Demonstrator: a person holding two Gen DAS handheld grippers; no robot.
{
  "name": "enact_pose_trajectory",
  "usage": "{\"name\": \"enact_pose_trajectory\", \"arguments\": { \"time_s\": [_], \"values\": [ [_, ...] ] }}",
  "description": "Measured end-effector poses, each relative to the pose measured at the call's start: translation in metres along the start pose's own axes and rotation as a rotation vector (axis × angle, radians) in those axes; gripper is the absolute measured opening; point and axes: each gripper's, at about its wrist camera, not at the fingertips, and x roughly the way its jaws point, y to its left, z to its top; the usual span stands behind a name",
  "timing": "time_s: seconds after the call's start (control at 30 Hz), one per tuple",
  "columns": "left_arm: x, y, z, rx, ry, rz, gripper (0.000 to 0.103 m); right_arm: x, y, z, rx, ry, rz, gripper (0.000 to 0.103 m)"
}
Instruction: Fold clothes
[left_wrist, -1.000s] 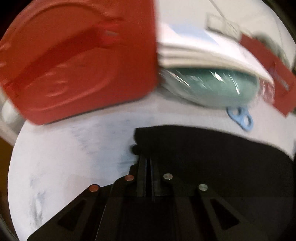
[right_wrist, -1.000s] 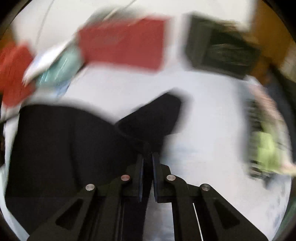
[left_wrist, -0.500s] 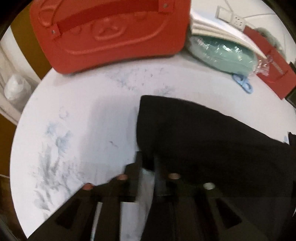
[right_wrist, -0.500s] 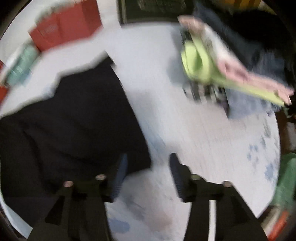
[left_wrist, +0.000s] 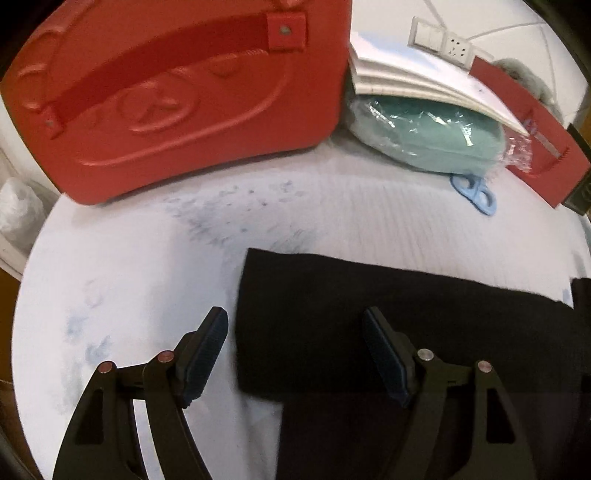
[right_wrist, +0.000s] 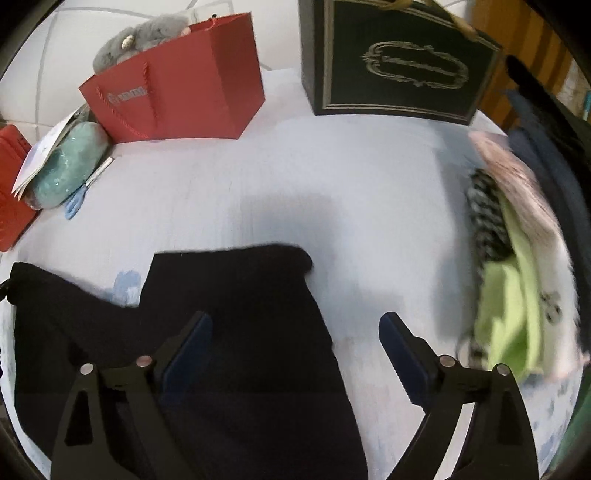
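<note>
Both claws let go now. Left gripper wide open, empty; right gripper same. Black cloth flat on table, near red case. Fold probably done.

Evenly lit from above, moderately bright. Strong fisheye bending toward all edges, black vignette in the corners. Left wrist view mostly sharp; glare on the plastic wrap of the teal bundle and on the upper right wall. Soft shadow under the red case. Right wrist view sharp at centre and left, motion-smeared on the clothes pile at right. Faint grey shadow on the white tabletop. Black garment nearly without detail.
</note>
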Motion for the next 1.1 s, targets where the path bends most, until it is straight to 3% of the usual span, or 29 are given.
{"name": "enact_pose_trajectory", "arguments": {
  "time_s": [0.13,0.17,0.2,0.23,0.27,0.3,0.37,0.5,0.57,0.63,0.7,0.73,0.83,0.93,1.1],
  "values": [
    [0.014,-0.011,0.004,0.030,0.000,0.003,0.075,0.024,0.010,0.015,-0.034,0.016,-0.004,0.099],
    [0.013,-0.013,0.004,0.037,-0.014,0.007,0.064,0.031,0.013,0.017,-0.042,0.027,-0.004,0.097],
    [0.012,-0.015,0.003,0.042,-0.023,0.015,0.053,0.037,0.016,0.019,-0.053,0.039,-0.006,0.089],
    [0.009,-0.016,0.003,0.046,-0.032,0.024,0.025,0.039,0.021,0.018,-0.074,0.053,-0.014,0.039],
    [0.007,-0.017,0.002,0.051,-0.032,0.035,0.007,0.042,0.027,0.017,-0.094,0.066,-0.022,0.013],
    [0.000,-0.016,0.002,0.041,-0.044,0.036,0.007,0.043,0.032,0.016,-0.119,0.075,-0.035,0.004],
    [-0.016,-0.013,0.002,0.012,-0.079,0.031,0.006,0.025,0.045,0.011,-0.196,0.029,-0.082,0.004],
    [-0.076,-0.005,0.014,-0.049,-0.256,0.045,0.004,-0.052,0.052,0.033,-0.244,-0.219,-0.095,0.004],
    [-0.091,-0.003,0.033,-0.059,-0.303,0.057,0.005,-0.079,0.051,0.055,-0.239,-0.315,-0.113,0.004],
    [-0.084,-0.002,0.054,-0.084,-0.292,0.070,0.010,-0.078,0.049,0.071,-0.209,-0.320,-0.120,0.008],
    [-0.074,-0.002,0.070,-0.092,-0.267,0.086,0.031,-0.077,0.047,0.087,-0.179,-0.325,-0.128,0.038],
    [-0.070,-0.005,0.072,-0.079,-0.251,0.094,0.048,-0.077,0.046,0.095,-0.164,-0.327,-0.132,0.061],
    [-0.081,-0.006,0.049,-0.019,-0.216,0.081,0.057,-0.077,0.042,0.114,-0.123,-0.333,-0.137,0.062],
    [-0.083,0.006,0.005,0.027,-0.156,0.092,0.060,-0.091,0.034,0.071,-0.123,-0.289,-0.079,0.062],
    [-0.086,0.034,-0.095,0.014,-0.001,0.080,0.061,-0.105,0.009,-0.034,-0.078,-0.143,-0.027,0.063]
  ]
}}
